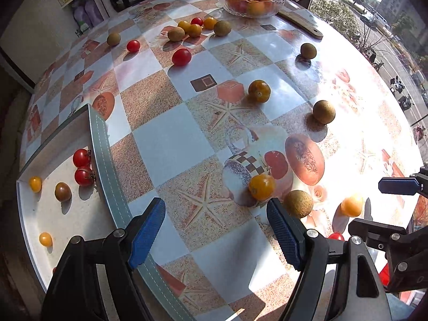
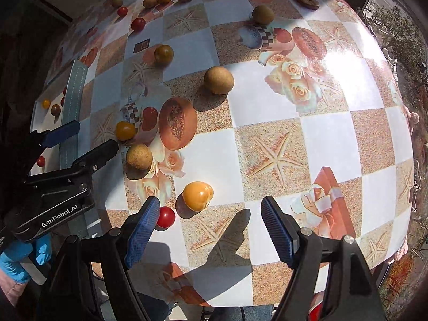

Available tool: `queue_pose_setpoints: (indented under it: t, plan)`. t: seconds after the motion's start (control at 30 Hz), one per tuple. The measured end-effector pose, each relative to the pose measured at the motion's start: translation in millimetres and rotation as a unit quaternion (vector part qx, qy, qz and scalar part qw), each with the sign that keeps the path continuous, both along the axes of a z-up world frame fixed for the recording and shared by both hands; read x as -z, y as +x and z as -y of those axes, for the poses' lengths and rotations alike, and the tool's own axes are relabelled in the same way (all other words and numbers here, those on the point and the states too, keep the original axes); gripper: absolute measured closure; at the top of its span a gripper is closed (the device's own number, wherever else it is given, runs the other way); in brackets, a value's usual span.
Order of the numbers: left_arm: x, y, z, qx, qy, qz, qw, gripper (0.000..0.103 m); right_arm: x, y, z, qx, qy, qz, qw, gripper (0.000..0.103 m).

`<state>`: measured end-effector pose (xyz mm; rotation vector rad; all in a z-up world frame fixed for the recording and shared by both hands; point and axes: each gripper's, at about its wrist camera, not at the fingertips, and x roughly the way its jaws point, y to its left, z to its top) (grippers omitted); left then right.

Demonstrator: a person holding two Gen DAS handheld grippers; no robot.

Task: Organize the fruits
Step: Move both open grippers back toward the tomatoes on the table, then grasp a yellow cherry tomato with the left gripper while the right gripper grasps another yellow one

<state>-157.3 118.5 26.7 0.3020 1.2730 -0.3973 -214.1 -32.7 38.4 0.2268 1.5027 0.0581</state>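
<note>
Small red and yellow tomatoes and brown round fruits lie scattered over the patterned table. My left gripper [image 1: 216, 235] is open above bare tablecloth, beside the rim of a grey tray [image 1: 104, 155] that holds several tomatoes. A yellow tomato [image 1: 261, 186] and a brown fruit [image 1: 298, 203] lie just past its right finger. My right gripper [image 2: 210, 230] is open too, nothing between its pads. A yellow tomato [image 2: 198, 195] sits just ahead of its gap and a red tomato [image 2: 165, 216] rests by its left finger. The left gripper [image 2: 96, 136] shows at the left of the right wrist view.
A glass bowl [image 1: 251, 0] of oranges stands at the far edge, a wooden board [image 1: 302, 24] beside it. More fruit clusters at the back [image 1: 187, 30]. The table's near edge [image 2: 240, 305] runs under the right gripper. A blue-gloved hand [image 2: 16, 262] holds the left tool.
</note>
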Motion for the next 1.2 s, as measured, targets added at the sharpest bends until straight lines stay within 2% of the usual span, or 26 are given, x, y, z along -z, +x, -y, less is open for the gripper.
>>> queue_pose_setpoints:
  t: [0.23, 0.33, 0.57, 0.63, 0.77, 0.8, 0.9, 0.93, 1.03, 1.2]
  plan:
    - [9.4, 7.2, 9.4, -0.002, -0.002, -0.003, 1.0000, 0.023, 5.5, -0.6, -5.5, -0.003, 0.005, 0.005, 1.000, 0.023]
    - [11.9, 9.9, 12.6, -0.005, -0.002, -0.004, 1.0000, 0.023, 8.2, 0.6, -8.7, -0.002, 0.007, 0.006, 1.000, 0.031]
    - [12.9, 10.2, 15.5, -0.014, 0.000, -0.001, 0.9999, 0.024, 10.3, 2.0, -19.5, -0.019, 0.001, 0.011, 1.000, 0.039]
    - [12.9, 10.5, 16.7, -0.018, 0.000, -0.003, 0.9998, 0.025, 10.7, 5.4, -26.4, -0.028, -0.006, 0.012, 1.000, 0.045]
    - [10.4, 6.5, 22.6, -0.013, -0.005, -0.006, 0.9999, 0.039, 10.8, 5.8, -34.8, -0.045, -0.022, 0.014, 0.999, 0.054]
    - [9.7, 5.1, 25.3, -0.010, -0.007, -0.007, 0.9999, 0.042, 11.0, 5.8, -38.1, -0.048, -0.024, 0.015, 0.998, 0.060]
    - [6.8, 0.0, 32.8, 0.006, -0.016, -0.007, 0.9998, 0.066, 12.5, 8.6, -40.7, -0.048, -0.027, 0.016, 0.998, 0.075]
    - [6.3, -1.3, 35.6, 0.013, -0.017, -0.008, 0.9997, 0.078, 12.7, 9.1, -39.3, -0.043, -0.022, 0.016, 0.999, 0.075]
    - [4.6, -0.9, 36.9, 0.011, -0.021, -0.015, 0.9996, 0.080, 13.4, 9.4, -33.9, -0.025, -0.002, 0.014, 1.000, 0.075]
    - [-1.2, 6.7, 14.1, -0.030, -0.046, -0.035, 0.9979, 0.080, 9.8, 11.9, -18.0, 0.003, 0.018, 0.015, 1.000, 0.075]
